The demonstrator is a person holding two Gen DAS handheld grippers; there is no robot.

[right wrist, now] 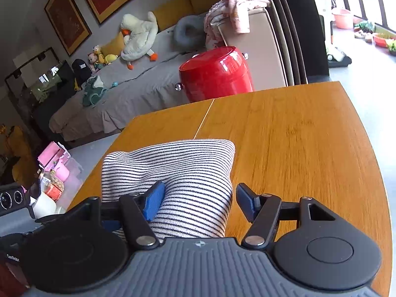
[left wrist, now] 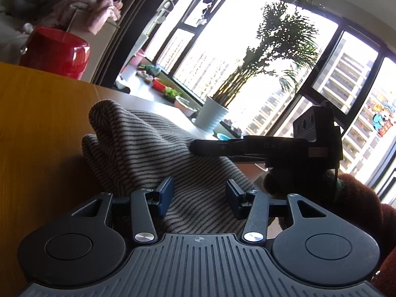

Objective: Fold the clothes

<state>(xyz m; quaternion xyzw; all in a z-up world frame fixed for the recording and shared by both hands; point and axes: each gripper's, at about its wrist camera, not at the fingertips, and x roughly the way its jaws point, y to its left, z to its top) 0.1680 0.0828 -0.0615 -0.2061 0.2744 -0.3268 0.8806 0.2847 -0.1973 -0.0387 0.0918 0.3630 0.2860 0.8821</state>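
Observation:
A striped black-and-white garment [left wrist: 146, 146] lies bunched on the wooden table [left wrist: 37, 128]. My left gripper [left wrist: 199, 195] is open, its blue-padded fingers just over the cloth's near part, gripping nothing. The other gripper's body [left wrist: 269, 148] reaches in from the right above the garment. In the right wrist view the same garment [right wrist: 183, 173] lies folded on the table [right wrist: 297, 136]. My right gripper [right wrist: 199, 201] is open, one finger on the cloth, the other beyond its right edge.
A red drum-shaped stool [right wrist: 215, 73] stands past the table's far edge beside a sofa [right wrist: 148, 74] with plush toys and pink clothes. A potted palm [left wrist: 215, 113] stands by the windows. Boxes and jars [right wrist: 53, 170] sit on the floor at the left.

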